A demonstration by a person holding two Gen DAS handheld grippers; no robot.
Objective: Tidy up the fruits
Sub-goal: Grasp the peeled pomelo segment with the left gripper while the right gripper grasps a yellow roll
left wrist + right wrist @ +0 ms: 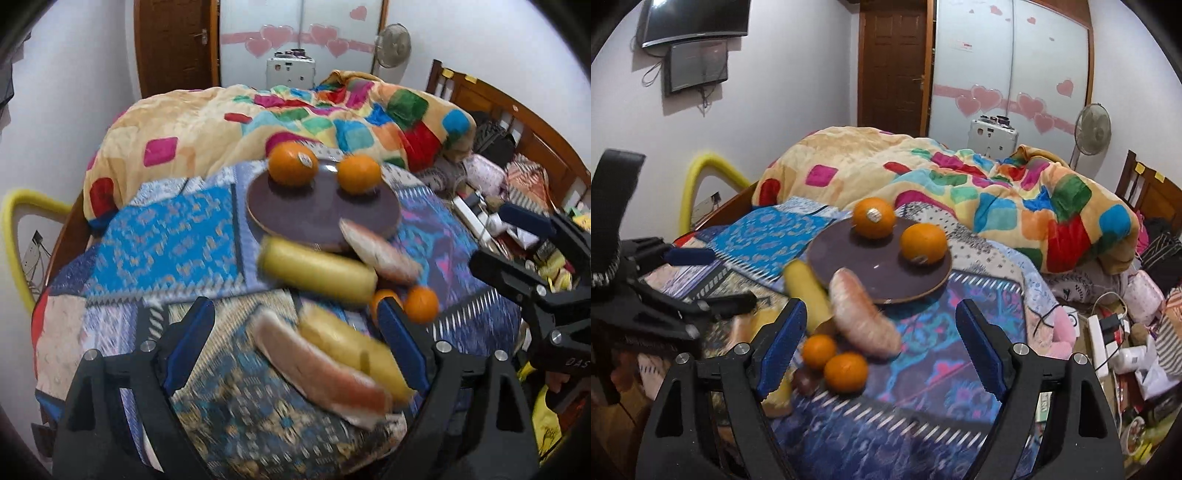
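A dark round plate (pixel 291 206) (pixel 842 258) lies on the patterned bedspread and holds two large oranges (pixel 292 163) (pixel 922 243). In front of it lie a yellow banana (pixel 317 271) (pixel 807 291) and a pink banana (pixel 380 251) (pixel 862 314), plus two small oranges (pixel 421 304) (pixel 846 371). Nearer me a second pink banana (pixel 321 373) and a second yellow banana (pixel 351 350) lie side by side between my left gripper's open fingers. My left gripper (pixel 299 354) (pixel 713 280) is open and empty. My right gripper (pixel 877 354) (pixel 517 247) is open and empty, above the small oranges.
A colourful quilt (pixel 258 122) (pixel 960 184) is heaped behind the plate. Clutter, cables and a power strip (pixel 1104 332) lie at the bed's right side by the wooden headboard (pixel 498 107). A yellow foam-padded rail (pixel 14 236) stands at the left.
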